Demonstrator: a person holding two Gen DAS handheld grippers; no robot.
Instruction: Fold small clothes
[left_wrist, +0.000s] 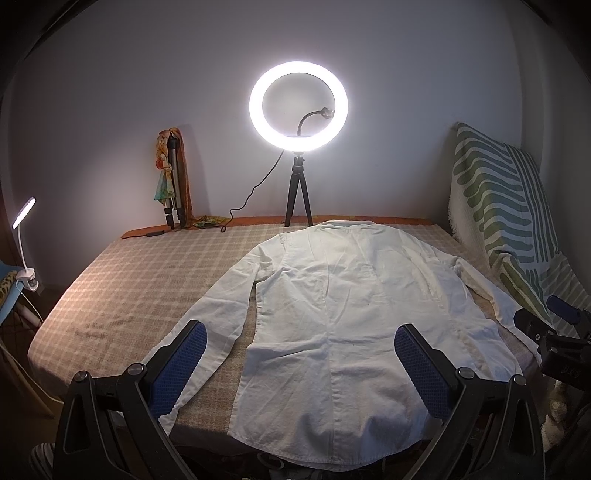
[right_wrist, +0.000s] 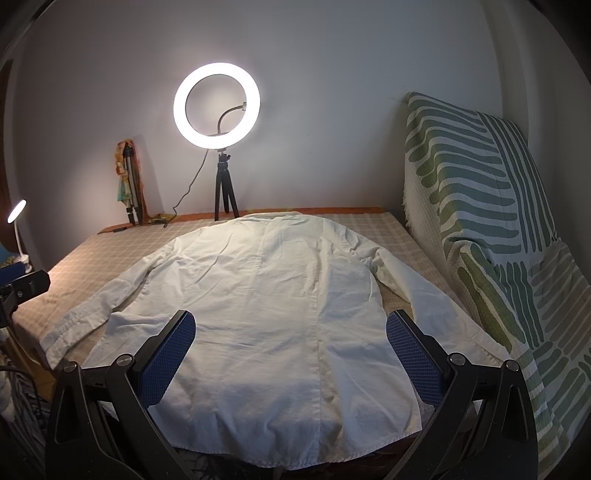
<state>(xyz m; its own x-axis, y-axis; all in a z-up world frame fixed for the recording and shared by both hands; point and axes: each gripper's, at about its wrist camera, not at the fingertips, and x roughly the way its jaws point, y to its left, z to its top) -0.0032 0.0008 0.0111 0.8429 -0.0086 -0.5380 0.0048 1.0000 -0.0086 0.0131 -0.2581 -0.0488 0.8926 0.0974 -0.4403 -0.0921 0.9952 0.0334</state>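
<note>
At the bottom of the left wrist view, the left gripper (left_wrist: 299, 360) is seen with its two blue-padded fingers (left_wrist: 183, 365) spread wide apart and nothing between them. In the right wrist view the right gripper (right_wrist: 290, 349) is likewise seen spread wide at the bottom of the frame, nothing being grasped. Part of the right gripper is also caught at the right edge of the left wrist view, and a dark part of the left gripper at the left edge of the right wrist view.

Just beyond the fingers, a white long-sleeved shirt (left_wrist: 343, 314) is laid flat across the middle of both frames, hem nearest the cameras, collar at the far end, and both sleeves angled outward and down along its sides. It is spread on a checked bed cover (left_wrist: 140, 273), over whose near edge the hem hangs slightly.

Along the right side of the frames a green-and-white patterned blanket (right_wrist: 480, 206) is draped. At the left edge a small clip lamp (left_wrist: 24, 212) is lit.

At the far end, against the wall, a glowing ring light (left_wrist: 298, 107) is mounted on a small black tripod (left_wrist: 297, 195), a cable trailing from it toward the left. To its left a folded tripod (left_wrist: 173, 181) wrapped in a colourful cloth is leaned against the wall.
</note>
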